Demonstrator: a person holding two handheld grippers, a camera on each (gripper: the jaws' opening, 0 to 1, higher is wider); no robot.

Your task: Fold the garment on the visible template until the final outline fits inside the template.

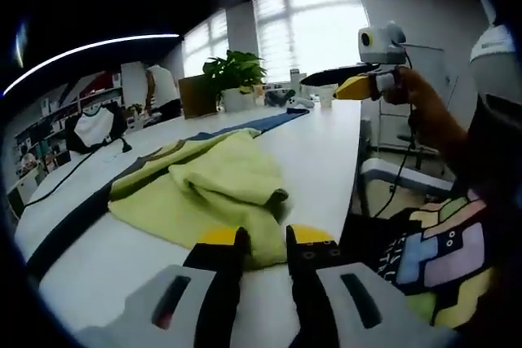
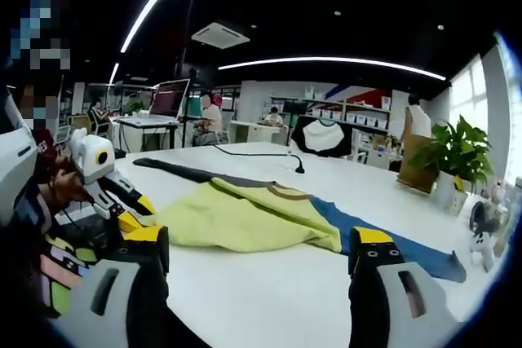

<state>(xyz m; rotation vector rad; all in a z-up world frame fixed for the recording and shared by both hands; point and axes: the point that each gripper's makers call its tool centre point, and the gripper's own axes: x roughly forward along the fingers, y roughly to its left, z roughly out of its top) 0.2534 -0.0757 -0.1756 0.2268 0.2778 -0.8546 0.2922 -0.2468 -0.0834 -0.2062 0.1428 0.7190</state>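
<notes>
A yellow-green garment (image 1: 220, 185) lies bunched and partly folded on the white table (image 1: 326, 152). It rests over a long dark and blue template strip (image 1: 73, 218). My left gripper (image 1: 265, 240) sits at the garment's near edge with its jaws close together and fabric pinched between them. In the right gripper view the garment (image 2: 245, 222) spreads across the blue template (image 2: 400, 246), and the left gripper (image 2: 137, 211) meets its left edge. My right gripper (image 2: 257, 254) is open, raised above the table and apart from the cloth. In the left gripper view the right gripper (image 1: 352, 87) is held high by a hand.
A potted plant (image 1: 236, 75) and small items stand at the table's far end. A black cable (image 2: 261, 155) crosses the table beyond the garment. A person's patterned clothing (image 1: 432, 258) is close by the table edge. Desks, shelves and other people are in the background.
</notes>
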